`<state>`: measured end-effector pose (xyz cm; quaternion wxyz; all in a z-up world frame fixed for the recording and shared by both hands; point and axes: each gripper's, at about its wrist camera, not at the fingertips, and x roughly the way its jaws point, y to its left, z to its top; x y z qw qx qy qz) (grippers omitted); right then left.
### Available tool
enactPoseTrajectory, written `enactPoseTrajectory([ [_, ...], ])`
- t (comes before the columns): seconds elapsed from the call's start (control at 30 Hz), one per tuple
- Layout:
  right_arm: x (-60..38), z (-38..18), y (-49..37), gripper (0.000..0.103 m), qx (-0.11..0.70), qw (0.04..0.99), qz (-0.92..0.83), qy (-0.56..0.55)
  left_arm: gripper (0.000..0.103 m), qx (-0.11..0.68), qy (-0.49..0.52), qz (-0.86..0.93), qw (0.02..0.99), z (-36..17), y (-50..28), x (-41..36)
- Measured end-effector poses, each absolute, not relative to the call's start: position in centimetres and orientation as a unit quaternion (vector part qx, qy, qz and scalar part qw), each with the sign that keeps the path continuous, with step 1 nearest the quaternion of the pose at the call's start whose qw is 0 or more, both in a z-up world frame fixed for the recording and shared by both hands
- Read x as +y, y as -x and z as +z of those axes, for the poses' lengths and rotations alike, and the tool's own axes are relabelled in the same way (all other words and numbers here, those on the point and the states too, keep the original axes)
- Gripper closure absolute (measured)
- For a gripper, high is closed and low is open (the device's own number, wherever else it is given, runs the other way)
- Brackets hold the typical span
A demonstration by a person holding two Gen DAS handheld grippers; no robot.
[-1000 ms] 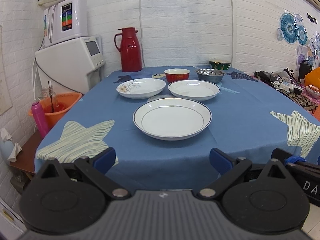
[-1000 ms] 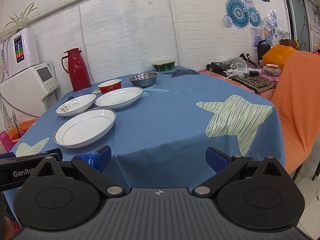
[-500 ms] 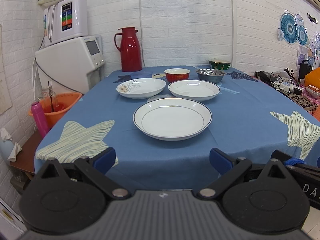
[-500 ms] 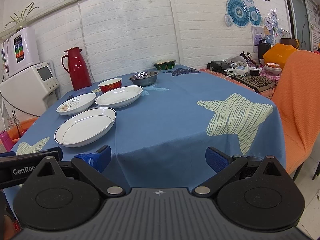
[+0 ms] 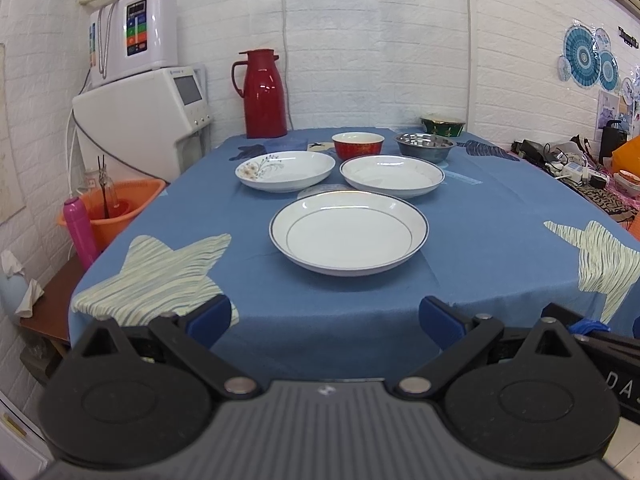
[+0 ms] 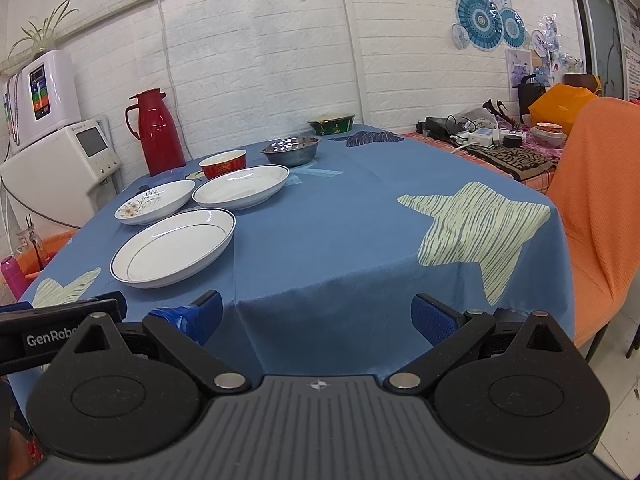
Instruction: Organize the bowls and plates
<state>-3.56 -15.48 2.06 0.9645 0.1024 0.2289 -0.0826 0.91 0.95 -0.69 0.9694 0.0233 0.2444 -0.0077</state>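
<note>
Three white plates lie on the blue-clothed table (image 5: pixel 480 240): a blue-rimmed plate (image 5: pixel 349 233) (image 6: pixel 173 246) nearest, a flower-patterned plate (image 5: pixel 285 170) (image 6: pixel 155 201) behind it on the left, a plain plate (image 5: pixel 392 175) (image 6: pixel 241 186) behind on the right. Farther back stand a red bowl (image 5: pixel 357 145) (image 6: pixel 223 163), a steel bowl (image 5: pixel 425 147) (image 6: pixel 291 151) and a green bowl (image 5: pixel 442 125) (image 6: pixel 331 124). My left gripper (image 5: pixel 325 315) is open and empty at the table's near edge, short of the nearest plate. My right gripper (image 6: pixel 316 317) is open and empty at the table's near right corner.
A red thermos (image 5: pixel 262 94) stands at the far edge by the wall. A white appliance (image 5: pixel 144 136) and an orange bucket (image 5: pixel 116 208) are left of the table. An orange-covered chair (image 6: pixel 600 216) and a cluttered side table (image 6: pixel 500 148) are on the right.
Both grippers have stayed open and nearly still. The right wrist view has shifted very slightly. No dish has moved.
</note>
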Motion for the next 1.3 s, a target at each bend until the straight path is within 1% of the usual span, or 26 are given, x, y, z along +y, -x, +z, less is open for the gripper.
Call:
enactPoseTrajectory([
  [0.57,-15.2,1.7,3.2,0.014,0.236,0.964,-0.071,-0.096,0.004,0.253,-0.024,-0.011,0.967,-1.2,-1.4,1.0],
  [0.73,-15.6,1.2,2.7,0.014,0.237,0.965,-0.079,-0.086,0.004,0.272,-0.018,-0.006,0.962,-1.7,-3.6,2.0],
  [0.87,-16.2,0.8,1.5,0.014,0.255,0.959,-0.075,-0.099,0.004,0.289,-0.004,0.008,0.957,-1.8,-5.8,3.1],
  [1.0,-16.4,1.6,-0.9,0.014,0.266,0.957,-0.060,-0.101,0.004,0.297,0.005,0.014,0.955,-1.4,-7.8,3.9],
  [1.17,-15.0,3.7,-7.0,0.014,0.267,0.959,-0.008,-0.089,0.004,0.315,0.037,-0.008,0.948,-0.1,-10.8,6.0],
  [1.3,-13.6,3.5,-13.0,0.014,0.304,0.951,0.011,-0.058,0.004,0.342,0.050,-0.030,0.938,0.4,-14.8,8.3],
])
